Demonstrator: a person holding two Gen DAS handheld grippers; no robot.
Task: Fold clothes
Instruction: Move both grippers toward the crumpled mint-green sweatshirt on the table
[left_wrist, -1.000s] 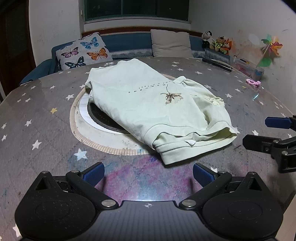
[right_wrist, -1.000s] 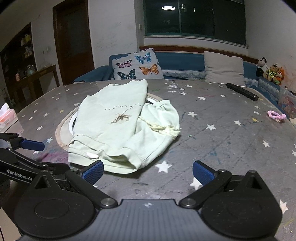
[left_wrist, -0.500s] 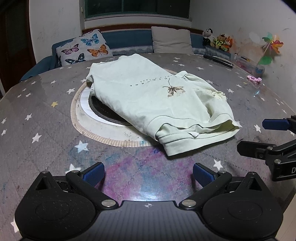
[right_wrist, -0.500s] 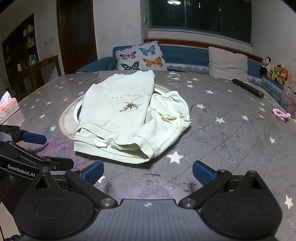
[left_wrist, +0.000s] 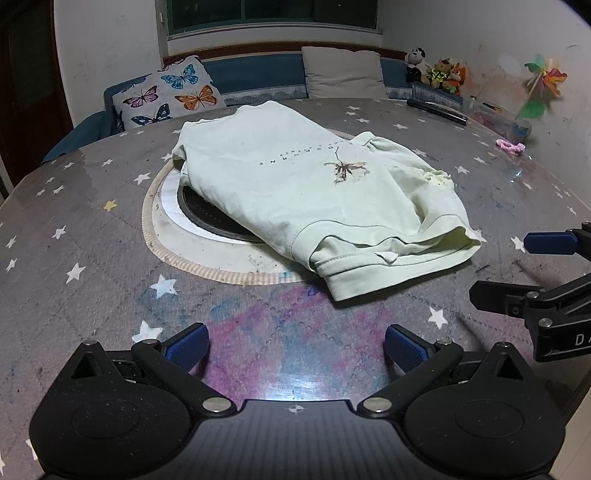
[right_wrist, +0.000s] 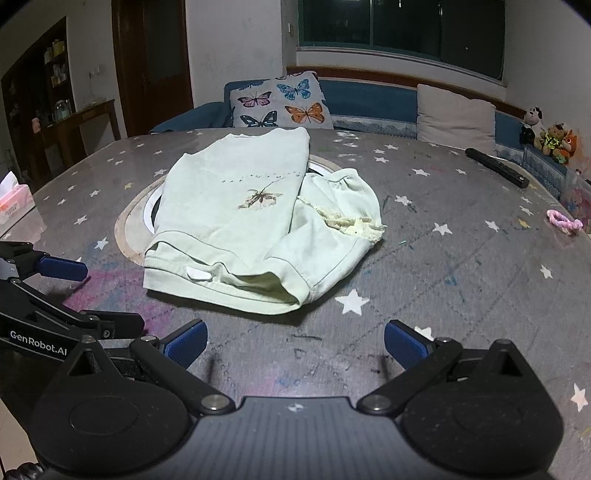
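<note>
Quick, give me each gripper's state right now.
Left gripper: open, holding nothing, short of the shirt.
Right gripper: open, holding nothing, also short of the shirt.

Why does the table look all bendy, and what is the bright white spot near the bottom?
Both wrist views: the fisheye lens curves the table edge and darkens the corners. Left wrist view: a lamp glares off the glossy top just ahead of the left gripper. Right wrist view: the shirt stays sharp, and the glare is fainter.
</note>
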